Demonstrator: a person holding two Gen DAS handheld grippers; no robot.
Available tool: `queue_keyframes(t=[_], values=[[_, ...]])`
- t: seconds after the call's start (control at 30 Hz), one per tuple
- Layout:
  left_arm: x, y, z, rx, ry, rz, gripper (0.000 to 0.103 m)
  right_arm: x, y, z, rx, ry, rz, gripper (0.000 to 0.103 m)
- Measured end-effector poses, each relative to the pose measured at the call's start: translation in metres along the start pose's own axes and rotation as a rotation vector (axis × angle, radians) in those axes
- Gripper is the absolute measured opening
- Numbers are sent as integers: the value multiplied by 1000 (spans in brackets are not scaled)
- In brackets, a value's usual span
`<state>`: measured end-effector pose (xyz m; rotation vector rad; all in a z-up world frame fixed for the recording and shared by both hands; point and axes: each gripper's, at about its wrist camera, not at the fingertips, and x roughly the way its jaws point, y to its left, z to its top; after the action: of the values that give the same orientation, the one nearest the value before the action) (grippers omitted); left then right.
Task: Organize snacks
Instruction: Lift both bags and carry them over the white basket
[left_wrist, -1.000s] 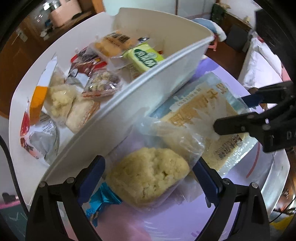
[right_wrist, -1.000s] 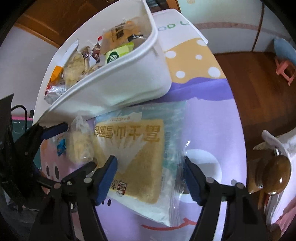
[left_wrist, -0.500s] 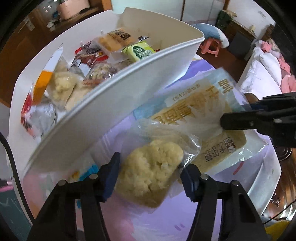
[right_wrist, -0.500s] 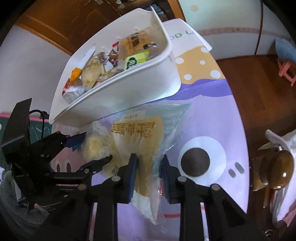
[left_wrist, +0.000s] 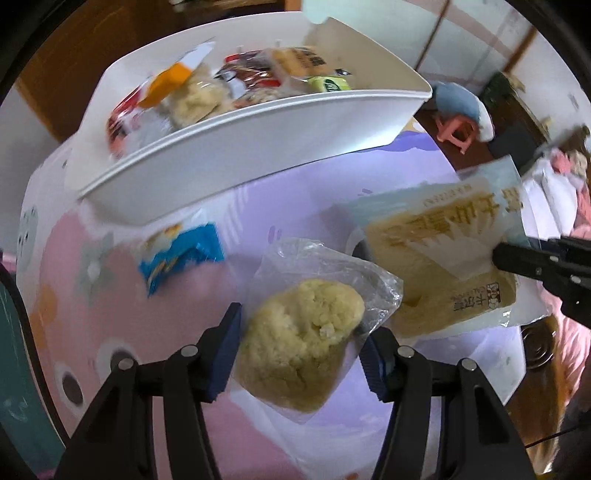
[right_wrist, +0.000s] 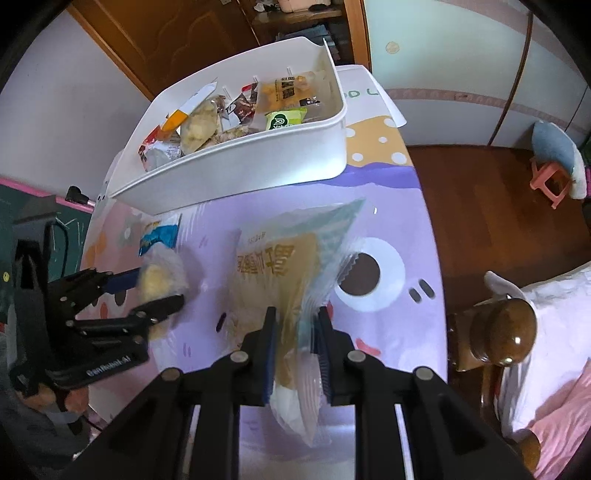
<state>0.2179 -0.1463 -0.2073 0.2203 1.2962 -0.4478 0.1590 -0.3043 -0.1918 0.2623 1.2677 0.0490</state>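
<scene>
Above the tabletop (right_wrist: 399, 206), both claws grip snacks, left claw (left_wrist: 301, 354) closing on a crumbly cake (left_wrist: 299, 343), right claw (right_wrist: 295, 354) clenched on a flat packet (right_wrist: 280, 280), while a blue packet (right_wrist: 159, 236) awaits beside the part-filled white bin (right_wrist: 258, 166).

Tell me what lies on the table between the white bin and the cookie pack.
A small blue snack packet lies there, below the white bin and left of the cookie pack, clearest in the left wrist view.

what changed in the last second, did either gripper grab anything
Both did. The left gripper closed from open onto the bagged crumbly cake and lifted it; its jaws are closing. The right gripper shut on the big toast bag and raised it. The white bin and blue packet stayed put.
</scene>
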Motion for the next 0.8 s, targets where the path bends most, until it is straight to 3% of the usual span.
queue_keyframes(t=[0.4, 0.7, 0.8], values=[[-73, 25, 2, -149, -115, -49, 57, -67, 17, 1, -62, -164, -7, 17], [-156, 66, 19, -230, -259, 21, 57, -132, 40, 30, -115, -342, 7, 17], [-177, 79, 24, -250, -289, 11, 57, -147, 43, 39, -116, -384, 11, 17]])
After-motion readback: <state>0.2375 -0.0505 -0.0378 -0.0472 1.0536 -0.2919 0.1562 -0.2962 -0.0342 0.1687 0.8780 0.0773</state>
